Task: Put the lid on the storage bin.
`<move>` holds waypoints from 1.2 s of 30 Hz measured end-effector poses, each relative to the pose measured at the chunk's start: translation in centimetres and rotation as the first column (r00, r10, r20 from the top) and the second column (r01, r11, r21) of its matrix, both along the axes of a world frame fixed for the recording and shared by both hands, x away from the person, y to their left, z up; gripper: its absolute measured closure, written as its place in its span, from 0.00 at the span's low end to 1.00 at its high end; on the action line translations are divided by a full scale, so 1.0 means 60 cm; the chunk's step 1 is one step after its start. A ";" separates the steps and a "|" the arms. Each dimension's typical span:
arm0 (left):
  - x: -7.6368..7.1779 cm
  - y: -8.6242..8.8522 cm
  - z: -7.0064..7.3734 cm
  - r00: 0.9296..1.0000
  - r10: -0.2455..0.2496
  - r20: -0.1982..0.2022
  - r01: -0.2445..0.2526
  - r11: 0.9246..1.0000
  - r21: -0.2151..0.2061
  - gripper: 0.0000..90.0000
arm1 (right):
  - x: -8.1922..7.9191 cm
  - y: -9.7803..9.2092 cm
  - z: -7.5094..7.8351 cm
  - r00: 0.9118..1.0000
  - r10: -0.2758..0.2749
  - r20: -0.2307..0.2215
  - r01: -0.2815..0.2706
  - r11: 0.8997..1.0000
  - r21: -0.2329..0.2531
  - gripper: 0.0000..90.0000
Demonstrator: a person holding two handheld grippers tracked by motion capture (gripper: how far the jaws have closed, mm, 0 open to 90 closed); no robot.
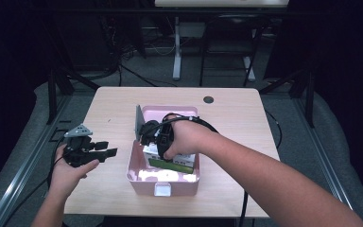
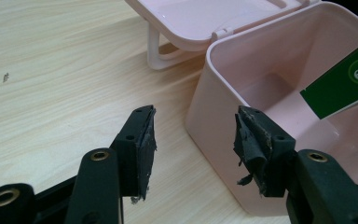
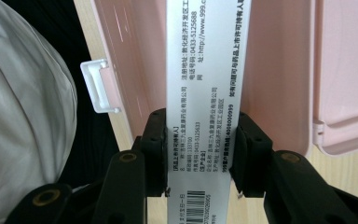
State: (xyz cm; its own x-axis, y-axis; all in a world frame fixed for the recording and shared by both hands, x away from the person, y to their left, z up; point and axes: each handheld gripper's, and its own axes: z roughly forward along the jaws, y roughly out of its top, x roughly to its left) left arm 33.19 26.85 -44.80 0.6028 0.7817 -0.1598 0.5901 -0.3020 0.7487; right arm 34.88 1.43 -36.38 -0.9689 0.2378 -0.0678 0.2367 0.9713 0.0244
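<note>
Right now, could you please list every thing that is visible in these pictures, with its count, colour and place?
Table: one, light wood, under everything.
Storage box: one, pink, table centre, open.
Lid: one, pink, hinged back at the box's far side.
Latch: one, white, front wall of the box.
Carton: one, white with green face and printed text, inside the box, clamped by the right gripper.
Cable hole: one, dark, far table edge.
Left gripper: one, black, open, beside the box.
Right gripper: one, black, shut on the carton.

The person's right hand (image 1: 182, 137) hides most of the medicine carton (image 1: 170, 163) inside the pink box (image 1: 163, 182), and the carton's small print blurs in the right gripper view
</note>
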 end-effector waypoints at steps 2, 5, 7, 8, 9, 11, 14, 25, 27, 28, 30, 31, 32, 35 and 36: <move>0.000 0.000 0.000 1.000 -0.001 0.000 0.001 1.000 0.001 0.53 | 0.000 -0.001 -0.006 1.000 -0.006 -0.010 0.006 1.000 0.012 0.69; 0.000 -0.001 -0.001 1.000 -0.003 0.001 0.003 1.000 0.003 0.53 | -0.002 0.000 -0.013 1.000 0.008 -0.009 -0.008 1.000 -0.002 0.69; 0.000 -0.001 0.000 1.000 -0.007 -0.002 0.007 1.000 0.003 0.53 | -0.003 0.001 -0.017 1.000 0.015 -0.003 -0.016 1.000 -0.011 0.69; 0.000 -0.001 0.000 1.000 -0.007 -0.002 0.007 1.000 0.004 0.53 | -0.003 0.002 -0.020 1.000 0.019 0.002 -0.019 1.000 -0.014 0.69; 0.000 -0.002 -0.001 1.000 -0.009 -0.003 0.009 1.000 0.005 0.53 | -0.003 0.002 -0.022 1.000 0.017 0.001 -0.017 1.000 -0.011 0.69; 0.001 -0.002 -0.001 1.000 -0.008 0.000 0.008 1.000 0.006 0.53 | -0.002 0.001 -0.027 1.000 0.010 -0.007 -0.010 1.000 0.004 0.69; 0.001 -0.003 -0.003 1.000 -0.005 -0.004 0.005 1.000 0.003 0.53 | -0.004 0.002 -0.038 1.000 0.023 -0.010 -0.024 1.000 -0.013 0.69; 0.000 -0.012 -0.006 1.000 -0.024 -0.007 0.024 1.000 0.007 0.53 | 0.001 0.005 -0.085 0.998 0.037 -0.048 -0.038 0.999 -0.015 0.69; 0.000 -0.014 -0.006 1.000 -0.029 -0.007 0.029 0.999 0.012 0.53 | 0.001 0.005 -0.091 0.998 0.043 -0.050 -0.044 0.999 -0.017 0.69; 0.000 -0.015 -0.007 1.000 -0.027 -0.004 0.027 1.000 0.009 0.53 | 0.002 0.005 -0.095 0.998 0.044 -0.052 -0.045 0.999 -0.013 0.69; 0.000 -0.016 -0.007 0.999 -0.032 -0.005 0.032 0.999 0.011 0.53 | 0.003 0.003 -0.102 0.997 0.046 -0.059 -0.047 0.999 -0.007 0.69; 0.000 -0.016 -0.008 0.999 -0.032 -0.005 0.032 0.999 0.011 0.53 | 0.004 0.002 -0.106 0.997 0.050 -0.060 -0.051 0.999 -0.006 0.69; 0.000 -0.016 -0.008 0.999 -0.032 -0.005 0.032 0.999 0.011 0.53 | 0.004 0.002 -0.110 0.997 0.057 -0.056 -0.058 0.998 -0.012 0.69; 0.000 -0.016 -0.008 0.999 -0.032 -0.005 0.032 0.999 0.011 0.53 | 0.004 0.001 -0.117 0.996 0.079 -0.045 -0.080 0.996 -0.025 0.69; 0.000 -0.016 -0.007 0.999 -0.033 -0.007 0.033 0.999 0.014 0.53 | 0.004 0.000 -0.118 0.995 0.085 -0.045 -0.086 0.996 -0.028 0.69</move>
State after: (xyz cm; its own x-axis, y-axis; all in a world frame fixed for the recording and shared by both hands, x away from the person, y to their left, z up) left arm 33.21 25.89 -45.24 0.6274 0.7635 -0.1530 0.5843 -0.3318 0.7406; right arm 35.12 1.46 -43.48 -0.9879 0.1522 -0.0310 0.1527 0.9882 -0.0134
